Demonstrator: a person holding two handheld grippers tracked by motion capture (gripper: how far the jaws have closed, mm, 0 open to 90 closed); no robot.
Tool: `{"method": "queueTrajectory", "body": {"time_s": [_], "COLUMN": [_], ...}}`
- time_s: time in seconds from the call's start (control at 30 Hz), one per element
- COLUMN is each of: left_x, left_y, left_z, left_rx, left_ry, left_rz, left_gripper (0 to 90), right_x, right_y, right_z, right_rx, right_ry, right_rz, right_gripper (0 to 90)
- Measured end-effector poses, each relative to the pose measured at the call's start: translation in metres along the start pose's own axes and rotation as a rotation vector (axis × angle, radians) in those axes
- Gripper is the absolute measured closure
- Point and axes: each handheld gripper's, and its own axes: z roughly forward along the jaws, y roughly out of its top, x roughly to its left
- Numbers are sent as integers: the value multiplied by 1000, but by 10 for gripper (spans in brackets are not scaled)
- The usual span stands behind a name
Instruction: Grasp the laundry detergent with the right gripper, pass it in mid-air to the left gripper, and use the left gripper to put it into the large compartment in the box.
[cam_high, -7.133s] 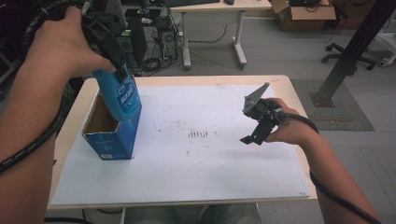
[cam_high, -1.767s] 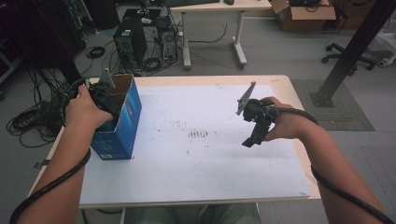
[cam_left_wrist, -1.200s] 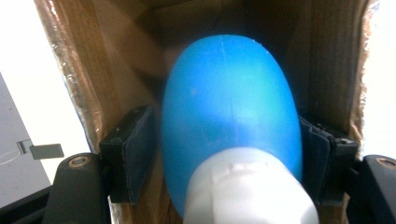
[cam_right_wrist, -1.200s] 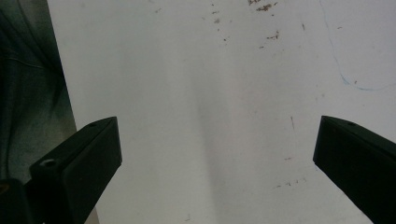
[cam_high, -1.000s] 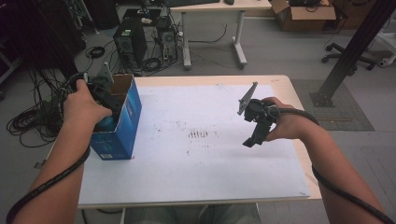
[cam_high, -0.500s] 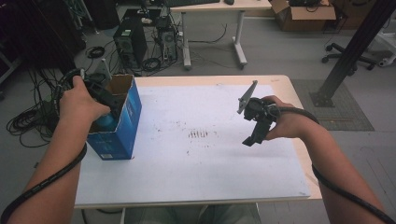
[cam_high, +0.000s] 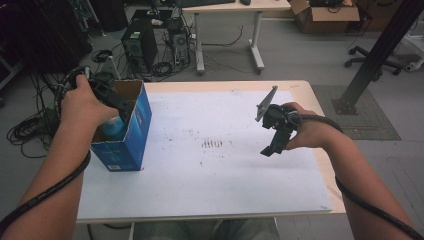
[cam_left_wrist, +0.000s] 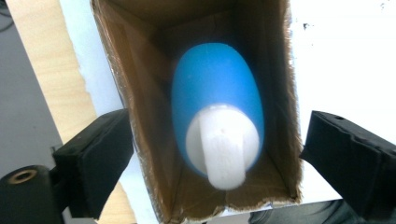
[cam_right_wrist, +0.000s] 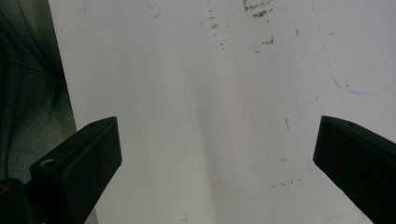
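An open blue cardboard box (cam_high: 131, 137) stands at the table's left edge. A blue bottle (cam_high: 113, 127) with a white cap (cam_left_wrist: 223, 151) stands upright inside it. My left gripper (cam_high: 116, 101) hovers over the box mouth and points down into it. Its jaws have just been opening, and in the left gripper view the left gripper (cam_left_wrist: 219, 142) straddles the box (cam_left_wrist: 140, 116) and bottle (cam_left_wrist: 217, 93) from above, pads clear of both. My right gripper (cam_high: 272, 144) is open over the right half of the white sheet (cam_right_wrist: 210, 70), and the right gripper (cam_right_wrist: 217, 149) holds nothing.
The white sheet (cam_high: 210, 170) covers most of the wooden table (cam_high: 320, 150) and has a few dark marks at its middle. Beyond the far edge are a computer tower (cam_high: 140, 42), cables and a desk leg on the floor.
My left hand has risen a little above the box and its jaws have spread apart, leaving the bottle inside. The right hand has kept still.
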Motion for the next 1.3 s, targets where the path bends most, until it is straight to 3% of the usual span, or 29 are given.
{"method": "queueTrajectory", "body": {"time_s": [0.37,0.63,0.8,0.9,1.07,1.3], "left_x": [-7,-20,-30,-39,-57,-76], "left_y": [-2,-1,0,0,1,4], "left_z": [-26,-47,-60,-69,-79,-82], "left_rx": [-24,-18,-9,-20,-19,-21], "left_ry": [9,13,24,16,18,-25], "left_rz": [90,231,291,367,549,711], "left_gripper": [4,2,2,2,2,2], "right_x": [-1,-1,-1,-1,-1,-1], "right_y": [0,1,2,1,0,-1], "right_z": [-2,-6,-8,-9,-12,-15], "right_rx": [-2,-1,1,2,7,9], "right_ry": [0,-6,-8,-8,-12,-15], "right_rz": [-1,-1,2,3,6,10], "right_gripper": [10,10,10,10,9,8]}}
